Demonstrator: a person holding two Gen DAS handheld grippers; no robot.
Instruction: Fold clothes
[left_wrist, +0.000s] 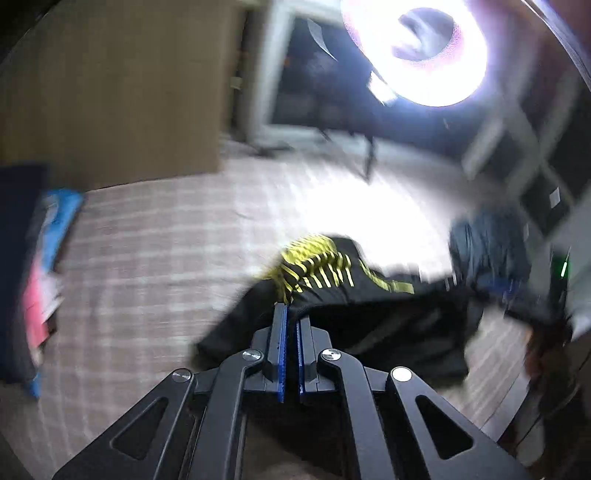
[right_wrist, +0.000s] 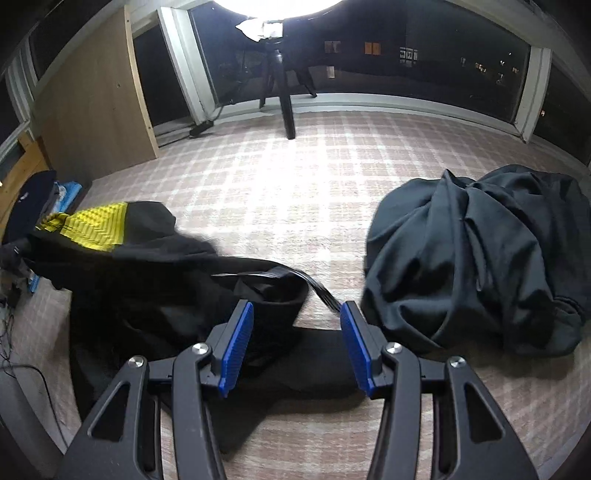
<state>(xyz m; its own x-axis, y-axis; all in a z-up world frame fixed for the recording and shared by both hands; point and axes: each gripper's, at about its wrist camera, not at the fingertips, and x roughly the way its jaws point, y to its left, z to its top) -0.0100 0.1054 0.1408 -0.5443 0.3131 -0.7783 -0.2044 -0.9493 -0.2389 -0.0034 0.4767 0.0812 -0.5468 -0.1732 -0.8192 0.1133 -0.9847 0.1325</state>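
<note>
A black garment with yellow striped panels lies crumpled on the plaid bed sheet. My left gripper is shut on a fold of this garment, with the blue pads nearly touching; the view is blurred by motion. In the right wrist view the same garment spreads left and centre, its yellow panel at the far left. My right gripper is open and empty, low over the garment's near edge, with a black striped strap between the fingertips.
A bundle of dark clothes sits at the right on the sheet. Folded items lie at the left edge. A wooden panel, a tripod leg and dark windows stand beyond. A ring light glares above.
</note>
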